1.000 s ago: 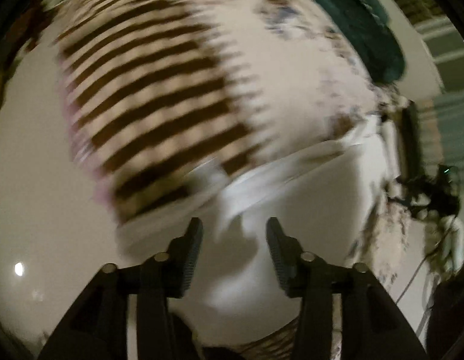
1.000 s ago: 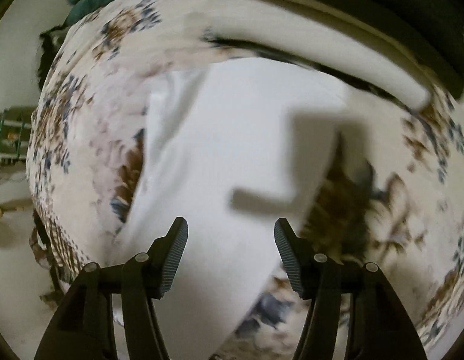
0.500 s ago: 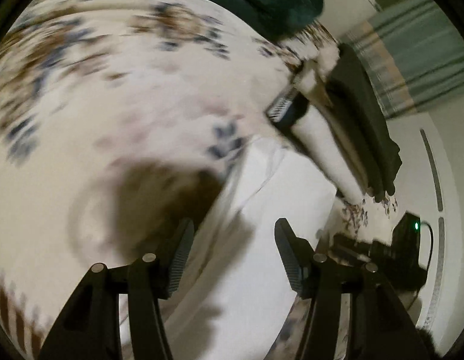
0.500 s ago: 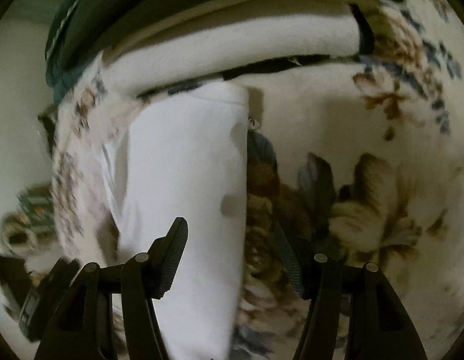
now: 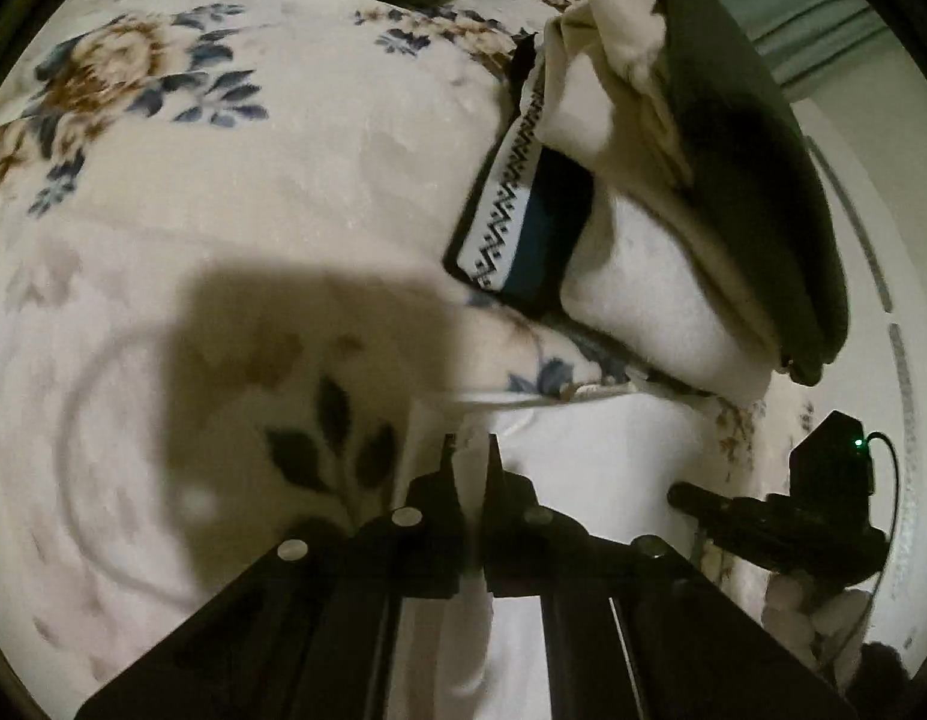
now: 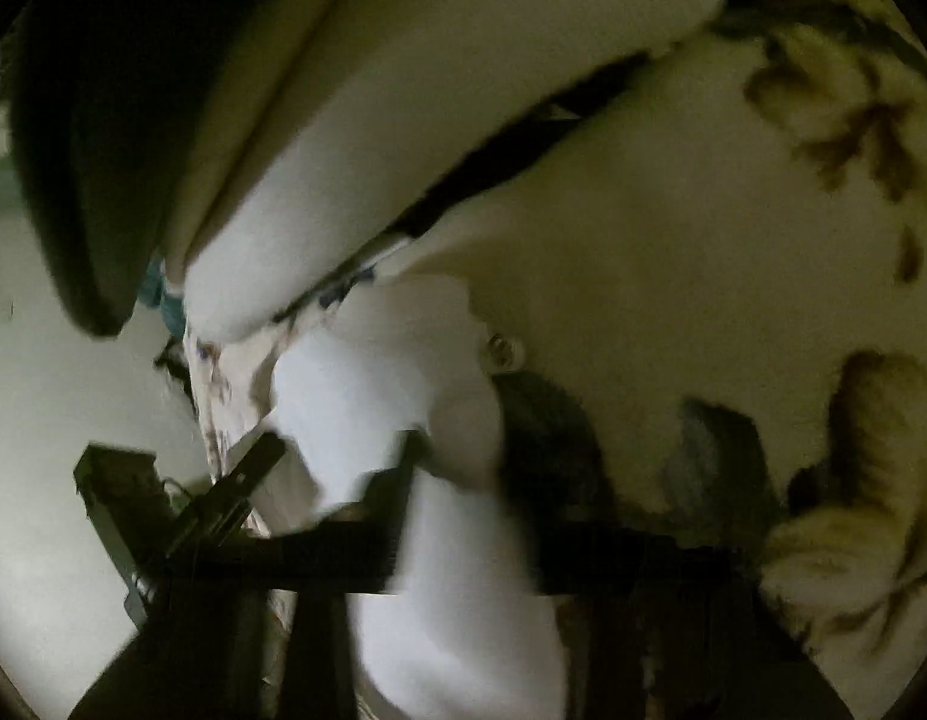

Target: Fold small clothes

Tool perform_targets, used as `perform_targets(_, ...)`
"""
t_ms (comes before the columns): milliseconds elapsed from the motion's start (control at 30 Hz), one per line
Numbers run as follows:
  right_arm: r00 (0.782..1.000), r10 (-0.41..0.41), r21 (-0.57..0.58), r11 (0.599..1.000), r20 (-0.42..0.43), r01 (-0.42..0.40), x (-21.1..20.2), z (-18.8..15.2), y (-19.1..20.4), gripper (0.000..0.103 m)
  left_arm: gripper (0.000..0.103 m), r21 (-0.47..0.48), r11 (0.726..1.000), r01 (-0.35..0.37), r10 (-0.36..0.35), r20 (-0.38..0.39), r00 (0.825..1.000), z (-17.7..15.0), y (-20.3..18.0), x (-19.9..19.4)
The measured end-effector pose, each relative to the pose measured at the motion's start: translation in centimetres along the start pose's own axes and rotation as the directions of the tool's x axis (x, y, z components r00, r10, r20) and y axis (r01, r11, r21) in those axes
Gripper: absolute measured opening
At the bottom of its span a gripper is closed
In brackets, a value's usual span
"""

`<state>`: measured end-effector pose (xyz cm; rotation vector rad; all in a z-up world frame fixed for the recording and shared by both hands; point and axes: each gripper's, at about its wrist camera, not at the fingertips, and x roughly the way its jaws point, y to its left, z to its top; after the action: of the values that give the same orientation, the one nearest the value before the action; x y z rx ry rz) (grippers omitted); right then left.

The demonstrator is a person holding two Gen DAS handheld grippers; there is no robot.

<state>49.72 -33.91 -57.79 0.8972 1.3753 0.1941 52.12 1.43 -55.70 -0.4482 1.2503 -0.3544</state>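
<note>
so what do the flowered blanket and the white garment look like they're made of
Blanket: looks like plush fleece, matte and fuzzy, with an embossed sheen in the pile and soft-edged printed flowers. White garment: seems a thin, smooth knit or cotton, matte, with a stitched edge; the exact fibre cannot be told. The left hand-held gripper pinches it.

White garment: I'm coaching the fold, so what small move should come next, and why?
Probably lift the left gripper slightly and carry the pinched edge of the white garment over itself. Its jaws are nearly closed on that edge, and the garment lies flat on the floral blanket. The right gripper is too blurred to judge.
</note>
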Motion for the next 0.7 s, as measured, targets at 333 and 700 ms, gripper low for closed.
perform_targets(333, 0.998, -0.059, 0.014, 0.998, 0.006, 0.059, -0.6, 1.3, -0.1, 0.05, 0.065, -0.06, 0.978, 0.202, -0.206, -0.065, 0.976, 1.3, 3.6, -0.4)
perform_targets(700, 0.998, 0.059, -0.056, 0.997, -0.012, -0.059, 2.5, 2.3, 0.4, 0.054, 0.007, 0.216, 0.954, 0.208, -0.18, -0.139, 0.974, 1.9, -2.1, 3.6)
